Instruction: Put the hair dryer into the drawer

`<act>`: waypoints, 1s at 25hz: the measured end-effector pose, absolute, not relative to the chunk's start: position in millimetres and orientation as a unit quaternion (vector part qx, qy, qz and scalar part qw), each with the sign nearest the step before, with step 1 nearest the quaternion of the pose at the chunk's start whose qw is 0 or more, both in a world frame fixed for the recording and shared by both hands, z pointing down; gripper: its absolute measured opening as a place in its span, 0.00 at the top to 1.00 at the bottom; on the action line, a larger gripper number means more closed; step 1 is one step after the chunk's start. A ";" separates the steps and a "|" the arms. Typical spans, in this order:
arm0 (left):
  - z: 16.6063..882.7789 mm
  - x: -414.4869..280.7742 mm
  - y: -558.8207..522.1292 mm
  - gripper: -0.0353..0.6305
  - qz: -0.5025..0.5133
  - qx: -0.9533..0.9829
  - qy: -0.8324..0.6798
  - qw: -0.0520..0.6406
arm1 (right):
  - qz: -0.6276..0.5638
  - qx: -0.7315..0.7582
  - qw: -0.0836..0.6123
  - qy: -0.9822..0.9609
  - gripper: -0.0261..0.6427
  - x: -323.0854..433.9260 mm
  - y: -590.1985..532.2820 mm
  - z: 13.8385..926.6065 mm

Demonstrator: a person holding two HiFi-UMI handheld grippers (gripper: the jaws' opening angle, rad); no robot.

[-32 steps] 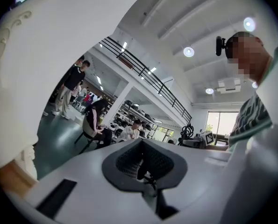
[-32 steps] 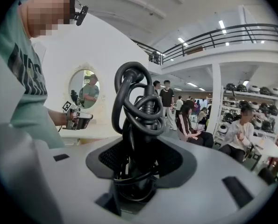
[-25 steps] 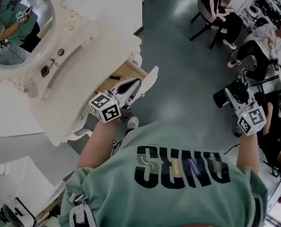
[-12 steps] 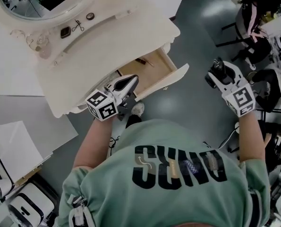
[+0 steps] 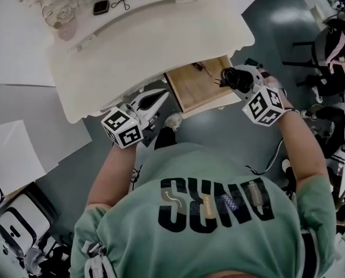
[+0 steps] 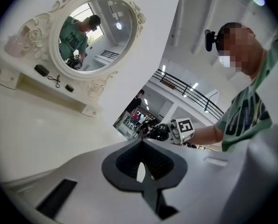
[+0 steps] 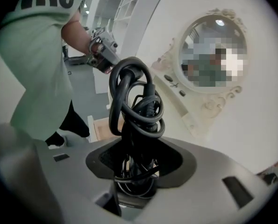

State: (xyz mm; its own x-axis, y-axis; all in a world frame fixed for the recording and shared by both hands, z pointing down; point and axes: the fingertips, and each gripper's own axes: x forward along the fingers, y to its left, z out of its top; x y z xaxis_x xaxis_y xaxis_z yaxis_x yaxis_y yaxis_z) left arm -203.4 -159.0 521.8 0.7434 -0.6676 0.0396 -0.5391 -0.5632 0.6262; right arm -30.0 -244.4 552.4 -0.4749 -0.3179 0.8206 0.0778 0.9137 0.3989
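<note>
The white desk (image 5: 160, 33) takes up the space ahead of both tools, and its oval mirror (image 6: 96, 36) stands up and to the left of the left tool in the left gripper view. The wooden drawer (image 5: 196, 88) is pulled open from the desk's front edge. It lies to the right of the left tool and directly under the tip of the right tool.

The left tool (image 5: 162, 93) is held level beside the desk's front edge, just left of the drawer. Its jaws are pressed together, with only a thin slit of light between the pads and nothing in them.

The right tool (image 5: 237, 77) points down toward the drawer's front right corner. It is pinching the black hair dryer (image 7: 136, 106), whose cord is coiled in loops around it. The hair dryer hangs at that tool's tip, above the open drawer and not yet lying inside it.

A few small dark items (image 5: 101, 7) sit on the desk's raised shelf, well beyond the left tool.
</note>
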 end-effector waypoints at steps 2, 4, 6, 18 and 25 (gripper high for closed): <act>528.9 -216.7 -154.8 0.93 -0.103 0.872 -0.351 0.324 | -0.207 0.028 0.535 -0.818 0.69 -47.3 -241.2 585.7; 536.8 -227.7 -150.2 0.93 -0.103 0.867 -0.358 0.330 | -0.213 -0.014 0.559 -0.801 0.69 -60.1 -236.2 619.6; 545.4 -236.7 -146.3 0.93 -0.104 0.862 -0.364 0.337 | -0.218 -0.048 0.583 -0.782 0.69 -68.8 -231.2 651.1; 568.5 -258.5 -129.6 0.93 -0.105 0.849 -0.369 0.362 | -0.218 -0.171 0.704 -0.654 0.69 -65.7 -207.6 784.5; 583.5 -263.0 -125.4 0.93 -0.105 0.843 -0.366 0.379 | -0.191 -0.193 0.731 -0.626 0.69 -66.8 -196.0 835.3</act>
State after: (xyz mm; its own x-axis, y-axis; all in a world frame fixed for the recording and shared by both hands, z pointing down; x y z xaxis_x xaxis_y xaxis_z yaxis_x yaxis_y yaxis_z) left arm -263.0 -125.4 583.5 0.7099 -0.6970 0.1008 -0.5384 -0.4448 0.7158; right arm -66.8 -196.0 835.3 0.1439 -0.0376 0.9889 0.5215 0.8522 -0.0434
